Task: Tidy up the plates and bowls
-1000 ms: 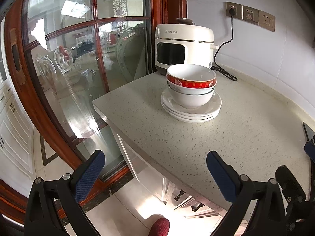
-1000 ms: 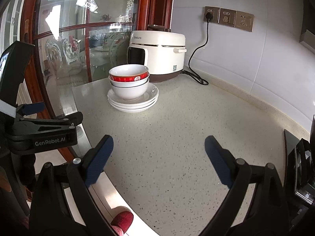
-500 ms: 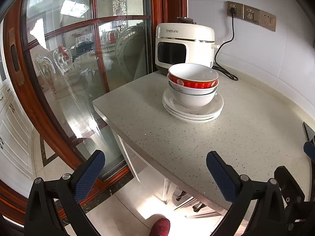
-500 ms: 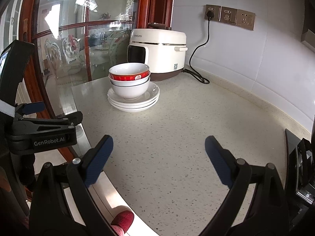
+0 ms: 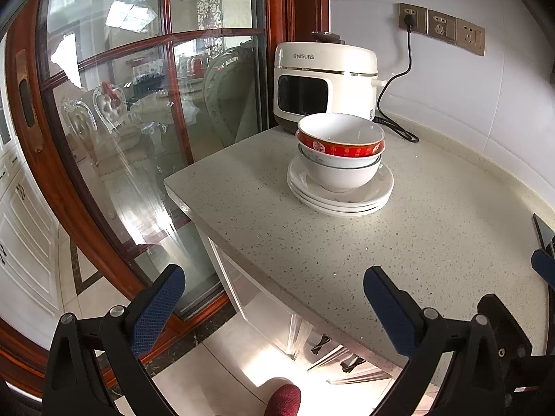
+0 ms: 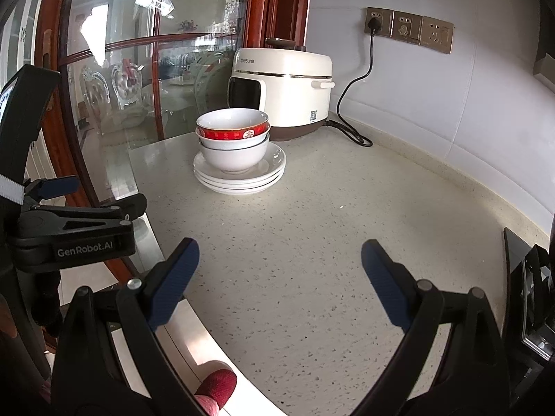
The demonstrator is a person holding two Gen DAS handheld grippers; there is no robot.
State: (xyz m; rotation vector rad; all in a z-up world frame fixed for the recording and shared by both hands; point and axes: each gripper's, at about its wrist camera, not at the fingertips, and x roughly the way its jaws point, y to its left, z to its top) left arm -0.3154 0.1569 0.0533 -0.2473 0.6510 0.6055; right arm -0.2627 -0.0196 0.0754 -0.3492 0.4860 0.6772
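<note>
A stack of white plates (image 5: 347,201) sits on the speckled counter (image 5: 433,242), with nested bowls on top: a white bowl (image 5: 338,175) at the bottom and a red-banded bowl (image 5: 341,147) above. The same stack shows in the right wrist view: plates (image 6: 242,178), red-banded bowl (image 6: 232,133). My left gripper (image 5: 274,287) is open and empty, near the counter's front edge, well short of the stack. My right gripper (image 6: 279,267) is open and empty above the counter, also short of the stack. The left gripper's body (image 6: 79,228) shows at the left of the right wrist view.
A cream rice cooker (image 5: 324,85) stands behind the stack, its black cord (image 5: 392,104) plugged into wall sockets (image 5: 440,27). A wood-framed glass door (image 5: 121,121) borders the counter's left end. A dark stove edge (image 6: 523,277) lies at the right. Drawers sit below the counter.
Both grippers have moved slightly closer to the stack and to the right; the stack looks a little larger. Both grippers remain open and empty.
</note>
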